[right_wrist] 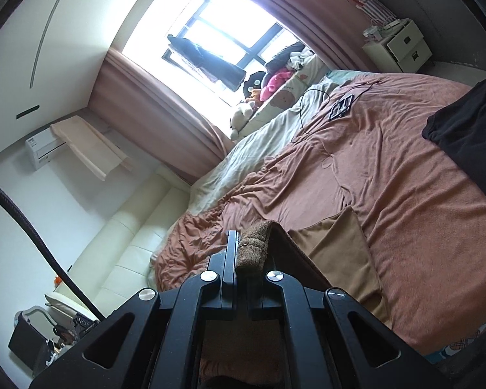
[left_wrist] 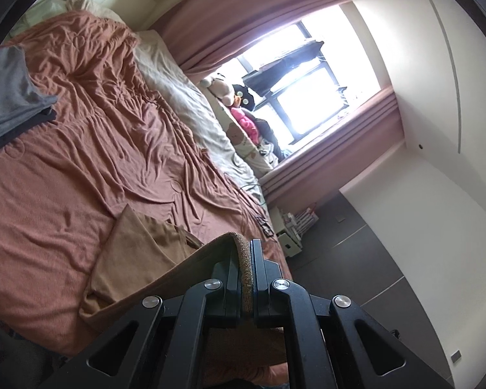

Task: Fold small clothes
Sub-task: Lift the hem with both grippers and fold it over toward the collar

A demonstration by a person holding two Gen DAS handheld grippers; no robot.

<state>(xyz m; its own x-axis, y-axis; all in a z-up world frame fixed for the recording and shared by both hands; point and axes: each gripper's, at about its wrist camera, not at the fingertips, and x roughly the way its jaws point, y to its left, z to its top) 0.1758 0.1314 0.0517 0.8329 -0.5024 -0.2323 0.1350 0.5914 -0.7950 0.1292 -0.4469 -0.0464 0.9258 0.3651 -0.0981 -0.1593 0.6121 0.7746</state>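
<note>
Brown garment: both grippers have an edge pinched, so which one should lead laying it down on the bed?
Neither clearly; probably both together. The left gripper and right gripper are each shut on the brown garment, whose lower part already rests on the bedspread between them.

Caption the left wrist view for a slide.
Left gripper shut on brown ribbed garment, lifting its hem above rumpled terracotta bedspread.

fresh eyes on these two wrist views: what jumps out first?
The blown-out window with pink curtains dominates the far wall, stuffed toys heaped on its sill. Close up, the left gripper and right gripper each pinch an edge of a brown garment lifted off the rumpled salmon bedspread.
</note>
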